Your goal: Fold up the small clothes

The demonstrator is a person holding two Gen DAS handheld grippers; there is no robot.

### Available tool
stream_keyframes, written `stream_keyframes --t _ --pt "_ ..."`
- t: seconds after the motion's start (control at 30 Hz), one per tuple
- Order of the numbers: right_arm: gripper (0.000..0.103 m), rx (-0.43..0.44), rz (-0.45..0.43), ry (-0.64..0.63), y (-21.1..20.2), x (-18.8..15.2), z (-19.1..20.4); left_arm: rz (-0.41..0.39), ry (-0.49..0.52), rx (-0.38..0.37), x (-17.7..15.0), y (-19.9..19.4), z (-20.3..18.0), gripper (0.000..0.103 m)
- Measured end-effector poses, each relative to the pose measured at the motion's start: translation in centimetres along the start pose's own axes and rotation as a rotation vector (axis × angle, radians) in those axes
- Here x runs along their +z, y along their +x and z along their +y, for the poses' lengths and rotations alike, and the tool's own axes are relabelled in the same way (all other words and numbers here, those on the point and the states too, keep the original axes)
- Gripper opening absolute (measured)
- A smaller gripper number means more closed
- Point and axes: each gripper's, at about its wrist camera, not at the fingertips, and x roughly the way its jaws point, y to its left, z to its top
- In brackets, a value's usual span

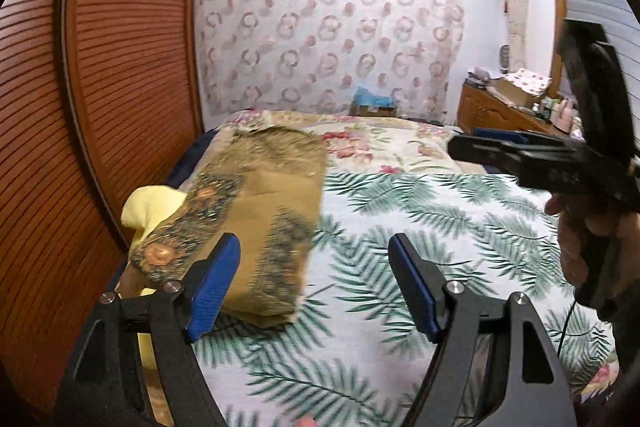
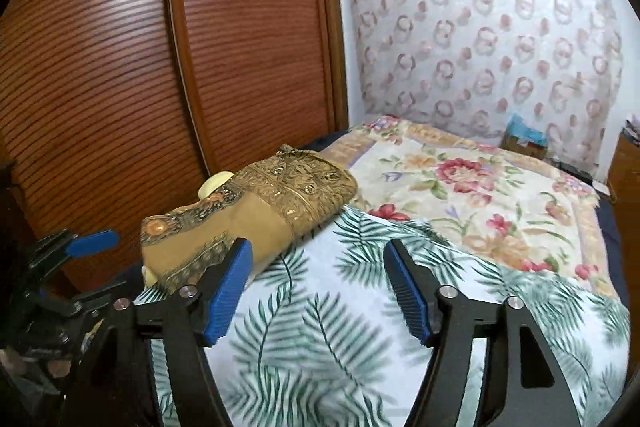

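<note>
A folded tan-and-gold patterned garment (image 1: pixel 256 211) lies on the left side of the bed, over a pale yellow cloth (image 1: pixel 150 205); both also show in the right wrist view, the garment (image 2: pixel 256 211) and the yellow cloth (image 2: pixel 214 183). My left gripper (image 1: pixel 314 247) is open and empty, its left finger just in front of the garment's near edge. My right gripper (image 2: pixel 318 251) is open and empty above the leaf-print cover, right of the garment. The right gripper also shows in the left wrist view (image 1: pixel 492 143), the left one in the right wrist view (image 2: pixel 86 255).
The bed has a white cover with green leaf print (image 1: pixel 420 227) and a floral blanket (image 2: pixel 460 195) beyond. Slatted wooden wardrobe doors (image 2: pixel 120 67) stand close on the left. A wooden dresser (image 1: pixel 496 111) with clutter stands at the far right. A small box (image 2: pixel 524 141) sits at the bed's far end.
</note>
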Motion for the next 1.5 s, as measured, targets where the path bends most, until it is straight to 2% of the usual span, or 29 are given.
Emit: stream_keyframes --t 0.27,0.4,0.5,0.67,0.7,0.97,1.5 --pt "0.077 -0.160 -0.084 0.059 -9.0 -4.6 0.6 -0.049 0.046 -0.032 0.5 -2.2 -4.8 0.077" --pt "0.077 -0.239 -0.131 0.103 -13.0 -6.7 0.9 -0.092 0.051 -0.017 0.8 -3.3 -6.7 0.077" --pt "0.077 -0.306 -0.150 0.120 -15.2 -8.0 1.5 -0.113 0.041 -0.031 0.9 -4.2 -7.8 0.077" --pt "0.077 -0.361 -0.161 0.143 -18.0 -9.8 2.4 -0.121 0.053 -0.045 0.9 -5.3 -9.2 0.077" --pt "0.077 -0.365 -0.165 0.150 -18.5 -10.0 2.7 -0.120 0.054 -0.049 0.8 -5.4 -9.4 0.081" --pt "0.077 -0.388 -0.180 0.162 -19.4 -10.4 4.2 -0.111 0.076 -0.058 0.6 -5.9 -10.7 0.081" --pt "0.077 -0.409 -0.187 0.173 -19.8 -10.7 4.0 -0.122 0.082 -0.073 0.6 -6.6 -11.8 0.081"
